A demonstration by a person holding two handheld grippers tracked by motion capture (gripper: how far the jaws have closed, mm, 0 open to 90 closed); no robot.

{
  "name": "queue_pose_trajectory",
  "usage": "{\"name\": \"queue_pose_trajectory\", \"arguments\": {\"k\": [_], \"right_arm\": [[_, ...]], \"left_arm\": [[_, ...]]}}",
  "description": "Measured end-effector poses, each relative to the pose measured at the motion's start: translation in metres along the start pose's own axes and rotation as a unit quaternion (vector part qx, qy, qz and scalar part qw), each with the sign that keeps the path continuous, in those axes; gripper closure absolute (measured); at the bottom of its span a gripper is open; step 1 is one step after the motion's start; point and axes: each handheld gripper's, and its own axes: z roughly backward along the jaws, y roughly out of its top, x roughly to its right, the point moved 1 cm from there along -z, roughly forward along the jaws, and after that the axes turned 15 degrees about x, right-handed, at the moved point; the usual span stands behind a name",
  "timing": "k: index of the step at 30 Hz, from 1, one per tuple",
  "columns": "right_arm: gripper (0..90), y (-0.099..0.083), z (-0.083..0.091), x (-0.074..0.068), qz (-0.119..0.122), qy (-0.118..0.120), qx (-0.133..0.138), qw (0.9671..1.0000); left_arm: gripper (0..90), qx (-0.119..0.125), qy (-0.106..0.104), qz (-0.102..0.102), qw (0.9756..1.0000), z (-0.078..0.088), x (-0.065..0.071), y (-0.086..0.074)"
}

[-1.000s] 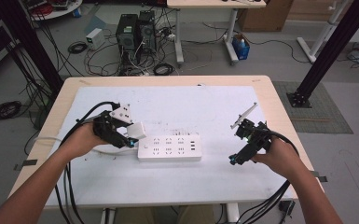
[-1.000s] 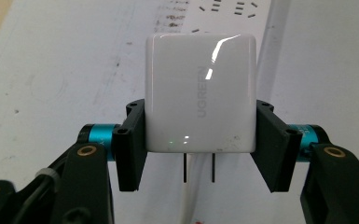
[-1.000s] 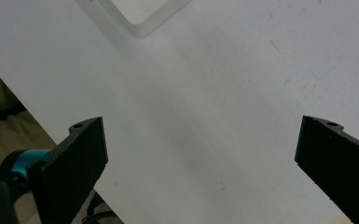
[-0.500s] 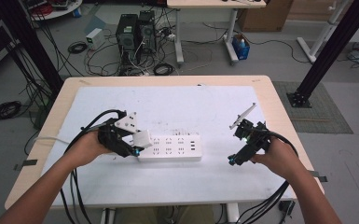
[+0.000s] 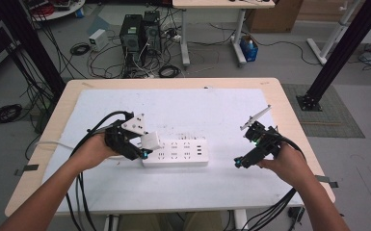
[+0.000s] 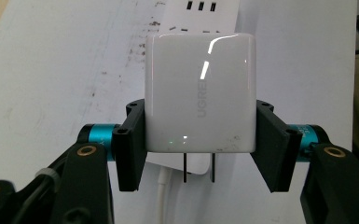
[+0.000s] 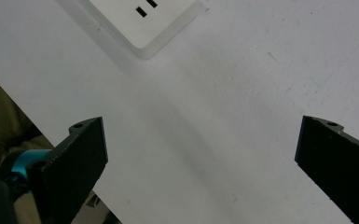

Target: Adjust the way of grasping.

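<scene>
pinching one white charger block (image 6: 199, 93) by its flat sides, left gripper (image 5: 135, 149) holds it over the left end of the power strip (image 5: 178, 154), its two prongs clear of the strip. block looks light, rigid and glossy, likely slippery, so the side grip suits. right gripper (image 5: 250, 151) spread wide, holding nothing, off the strip's right end. one strip, one table (image 5: 212, 103).

A glossy white charger (image 6: 199, 93) with grey lettering and dark prongs sits between black jaws with teal collars and brass screws, above a white power strip (image 5: 176, 153) on a white, dark-speckled mat (image 5: 197, 110) over a pale wooden table (image 5: 289, 101)
</scene>
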Motion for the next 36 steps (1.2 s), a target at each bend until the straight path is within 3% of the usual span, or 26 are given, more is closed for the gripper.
{"name": "queue_pose_trajectory", "arguments": {"k": [3,5,12,16,19,24,29,33,36], "right_arm": [[1.6,0.000,0.000,0.000,-0.011,-0.001,0.008,0.9999],[1.6,-0.001,0.000,0.001,-0.032,0.004,0.025,0.9992],[1.6,-0.004,-0.006,0.001,-0.083,0.015,0.068,0.9941],[1.6,-0.003,-0.007,-0.001,-0.119,0.029,0.094,0.9879],[1.6,-0.002,-0.008,-0.003,-0.153,0.052,0.115,0.9802],[1.6,-0.001,-0.011,-0.005,-0.187,0.076,0.127,0.9712],[1.6,0.000,-0.013,-0.006,-0.197,0.083,0.128,0.9686],[1.6,0.001,-0.016,-0.006,-0.216,0.097,0.128,0.9630],[1.6,0.002,-0.017,-0.006,-0.234,0.112,0.132,0.9566]], "left_arm": [[42.7,0.006,-0.003,0.000,1.0000,-0.003,-0.001,0.001],[42.7,0.010,-0.006,0.001,0.9999,-0.005,-0.003,0.001],[42.7,0.036,-0.014,0.006,0.9993,-0.014,-0.002,0.000],[42.7,0.041,-0.023,0.003,0.9989,-0.022,0.001,-0.001],[42.7,0.042,-0.028,0.002,0.9987,-0.027,0.001,-0.001],[42.7,0.051,-0.034,0.007,0.9981,-0.035,0.004,-0.001],[42.7,0.061,-0.040,0.007,0.9973,-0.040,0.005,0.000],[42.7,0.070,-0.042,0.005,0.9966,-0.045,0.007,0.002],[42.7,0.080,-0.046,0.007,0.9957,-0.049,0.009,0.005]]}}
